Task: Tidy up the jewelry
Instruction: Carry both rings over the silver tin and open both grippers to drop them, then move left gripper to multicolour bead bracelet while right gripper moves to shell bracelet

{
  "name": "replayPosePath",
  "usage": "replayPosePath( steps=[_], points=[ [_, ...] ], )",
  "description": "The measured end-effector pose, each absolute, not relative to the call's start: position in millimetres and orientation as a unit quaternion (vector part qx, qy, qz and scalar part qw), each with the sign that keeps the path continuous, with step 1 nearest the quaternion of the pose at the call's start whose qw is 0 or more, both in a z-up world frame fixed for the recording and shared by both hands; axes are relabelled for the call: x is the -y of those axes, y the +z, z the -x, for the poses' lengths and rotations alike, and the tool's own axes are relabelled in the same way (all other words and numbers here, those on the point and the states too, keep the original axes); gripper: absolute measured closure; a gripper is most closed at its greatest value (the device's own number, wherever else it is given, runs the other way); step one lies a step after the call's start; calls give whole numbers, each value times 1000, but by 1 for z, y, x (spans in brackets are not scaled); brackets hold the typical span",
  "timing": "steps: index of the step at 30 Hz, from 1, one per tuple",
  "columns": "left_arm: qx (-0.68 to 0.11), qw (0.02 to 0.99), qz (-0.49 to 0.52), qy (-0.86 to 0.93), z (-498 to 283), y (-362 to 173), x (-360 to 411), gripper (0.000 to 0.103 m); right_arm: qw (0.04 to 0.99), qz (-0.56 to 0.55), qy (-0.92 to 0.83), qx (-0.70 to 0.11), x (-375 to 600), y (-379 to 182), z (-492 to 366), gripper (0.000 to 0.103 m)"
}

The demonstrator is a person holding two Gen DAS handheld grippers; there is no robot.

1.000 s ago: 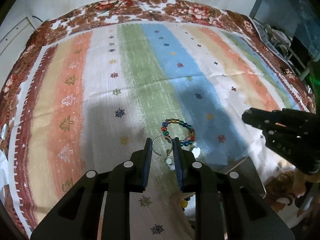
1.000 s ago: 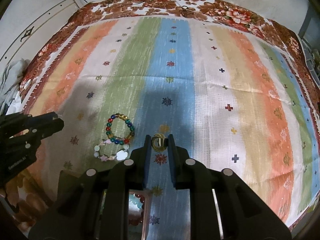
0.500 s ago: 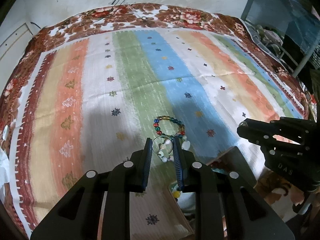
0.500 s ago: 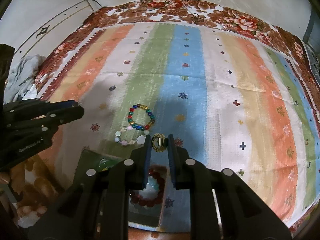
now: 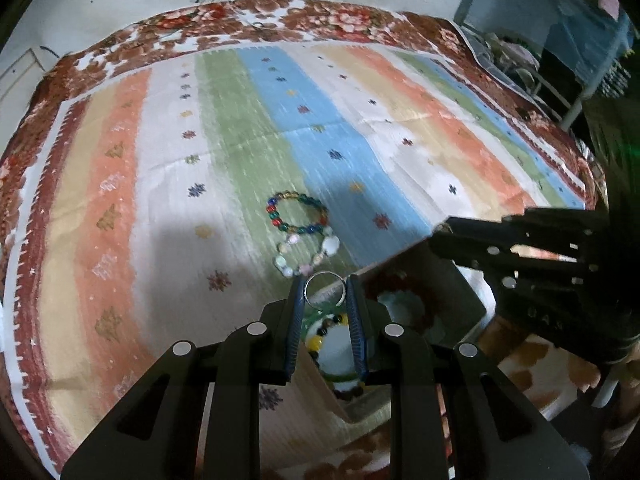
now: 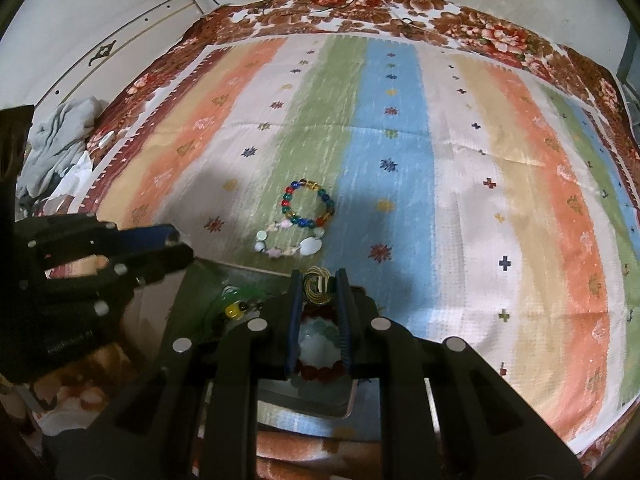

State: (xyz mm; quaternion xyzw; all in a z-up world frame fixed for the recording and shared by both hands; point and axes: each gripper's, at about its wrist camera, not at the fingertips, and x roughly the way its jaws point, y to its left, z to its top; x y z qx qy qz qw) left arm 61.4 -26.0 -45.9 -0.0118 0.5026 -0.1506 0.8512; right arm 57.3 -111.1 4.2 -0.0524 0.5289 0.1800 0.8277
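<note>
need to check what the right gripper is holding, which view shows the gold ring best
The right wrist view. The gold ring sits pinched between the right gripper fingers, close and centred, above the box. In the left wrist view the right gripper appears only side-on; the ring cannot be seen there.

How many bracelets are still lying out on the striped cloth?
2: the multicolored bead bracelet on the green stripe, and the pale shell bracelet touching its near side. Others sit in the box, partly hidden.
</note>
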Motion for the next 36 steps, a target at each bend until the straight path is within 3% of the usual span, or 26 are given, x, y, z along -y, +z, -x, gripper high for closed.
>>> replayPosePath(
  steps=[4, 5, 6, 7, 8, 36],
  points=[
    [-511, 846, 4, -154, -60, -52, 29, 82, 819, 52, 184, -541, 108, -2, -60, 84],
    [-515, 842, 7, -160, -60, -54, 30, 82, 818, 50, 182, -543, 108, -3, -61, 79],
    [-519, 839, 8, -165, -60, -55, 30, 78, 817, 50, 182, -544, 108, -3, -61, 66],
    [-521, 837, 8, -168, -61, -56, 31, 67, 818, 48, 181, -544, 109, -3, -62, 59],
    [-520, 837, 6, -169, -62, -56, 32, 65, 819, 48, 181, -543, 109, -2, -63, 55],
    [-543, 832, 17, -110, -135, -73, 4, 64, 798, 79, 137, -581, 106, -41, -119, 54]
  ],
)
